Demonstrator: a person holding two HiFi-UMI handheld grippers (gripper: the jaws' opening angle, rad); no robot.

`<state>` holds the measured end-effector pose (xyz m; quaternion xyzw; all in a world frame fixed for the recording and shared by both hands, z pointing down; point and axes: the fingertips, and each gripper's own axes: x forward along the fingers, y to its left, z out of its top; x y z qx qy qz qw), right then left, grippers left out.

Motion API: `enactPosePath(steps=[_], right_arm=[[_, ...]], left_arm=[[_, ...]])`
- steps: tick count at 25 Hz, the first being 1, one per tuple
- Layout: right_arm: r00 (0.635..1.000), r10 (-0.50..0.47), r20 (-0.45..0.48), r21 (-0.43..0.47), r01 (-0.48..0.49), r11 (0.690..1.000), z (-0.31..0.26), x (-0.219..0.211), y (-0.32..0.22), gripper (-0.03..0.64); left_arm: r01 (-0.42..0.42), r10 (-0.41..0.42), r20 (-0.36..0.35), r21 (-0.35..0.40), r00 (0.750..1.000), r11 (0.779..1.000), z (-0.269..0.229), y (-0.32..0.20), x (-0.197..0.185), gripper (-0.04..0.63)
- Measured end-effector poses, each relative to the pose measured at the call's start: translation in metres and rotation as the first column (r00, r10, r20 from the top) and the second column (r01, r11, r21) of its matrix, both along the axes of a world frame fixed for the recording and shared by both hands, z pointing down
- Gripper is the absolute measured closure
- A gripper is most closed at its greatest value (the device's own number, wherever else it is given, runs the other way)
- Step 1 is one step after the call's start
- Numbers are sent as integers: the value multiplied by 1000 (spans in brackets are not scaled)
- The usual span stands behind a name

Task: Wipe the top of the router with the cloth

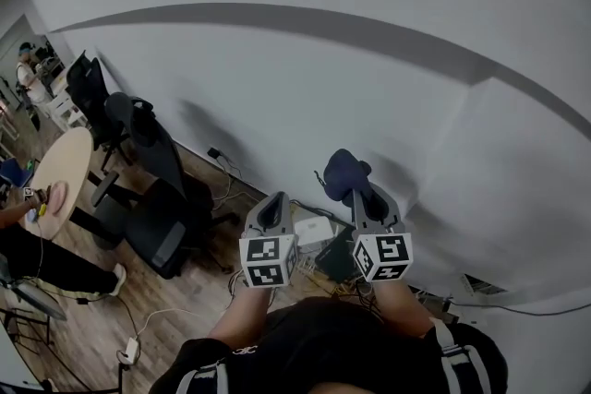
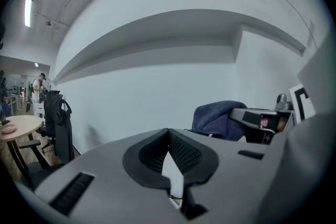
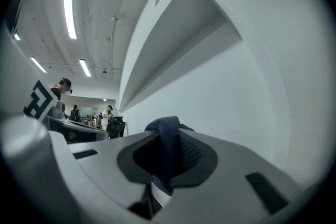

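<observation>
The right hand-held gripper (image 3: 168, 152) is pinching the cloth (image 3: 164, 126); the left hand-held gripper (image 2: 168, 136) is sitting pressed together, empty. Lowering the cloth flat onto the router is looking wisest.

All my feeds were bent hard by the fisheye, and their corners fell to black. The ceiling strip lights (image 3: 70, 12) were the brightest spots. The white wall (image 1: 369, 88) sat in flat, greyish light, with a soft shadow band under its ledge. Up close, the dark cloth (image 3: 169, 136) looked soft and nearly detailless.
</observation>
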<state>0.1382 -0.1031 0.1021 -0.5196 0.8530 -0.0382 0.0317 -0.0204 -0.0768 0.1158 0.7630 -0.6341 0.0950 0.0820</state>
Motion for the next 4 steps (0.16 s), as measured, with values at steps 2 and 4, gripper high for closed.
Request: enactPosePath(steps=[2, 4], right_arm=[[1000, -14, 2, 15, 14, 1000, -3, 1, 2, 594], [1000, -26, 2, 25, 26, 999, -5, 2, 5, 594]], left_arm=[[-2, 2, 5, 4, 1000, 1000, 0, 1, 5, 595], [-4, 4, 10, 5, 1000, 1000, 1, 3, 10, 595]])
